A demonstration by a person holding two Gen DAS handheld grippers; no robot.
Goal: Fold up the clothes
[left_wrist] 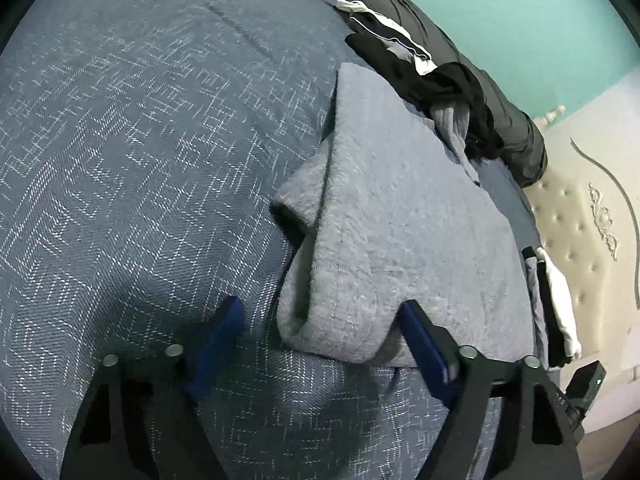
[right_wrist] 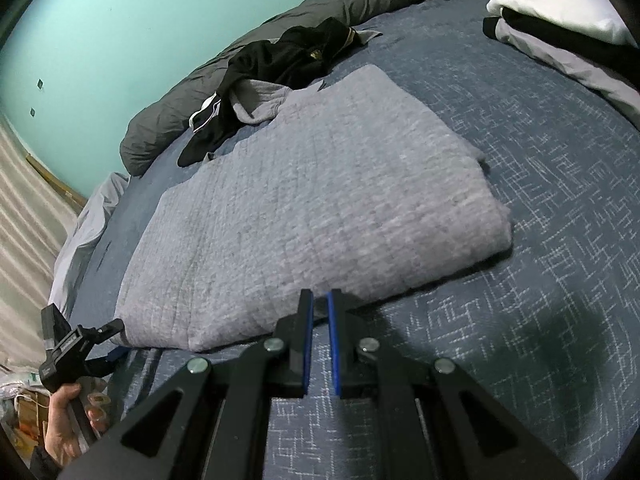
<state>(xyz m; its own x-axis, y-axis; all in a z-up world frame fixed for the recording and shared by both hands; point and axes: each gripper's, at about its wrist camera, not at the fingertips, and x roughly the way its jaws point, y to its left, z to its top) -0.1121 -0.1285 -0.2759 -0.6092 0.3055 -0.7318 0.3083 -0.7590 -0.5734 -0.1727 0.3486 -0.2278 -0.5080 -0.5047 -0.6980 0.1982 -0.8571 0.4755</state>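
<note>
Left wrist view: the left tongs point(left_wrist: 322, 316) stood partly open over the bed point(left_wrist: 120, 160), their blue pads point(left_wrist: 420, 332) straddling the near folded end of the grey sweater point(left_wrist: 392, 232). The right pad touched the fabric; the left pad stood apart from it, so nothing was clamped. Right wrist view: the right tongs point(right_wrist: 319, 298) were almost fully closed, a narrow gap remaining between the pads, which were empty, with their tips at the near edge of the grey sweater. The sweater lay folded on the patterned blue bedspread, near the middle of the bed. A heap of black and grey clothes point(right_wrist: 280, 64) lay beyond it, against a dark rolled duvet point(right_wrist: 280, 16) along the far edge. A folded stack point(right_wrist: 560, 24) occupied the far right corner.
</note>
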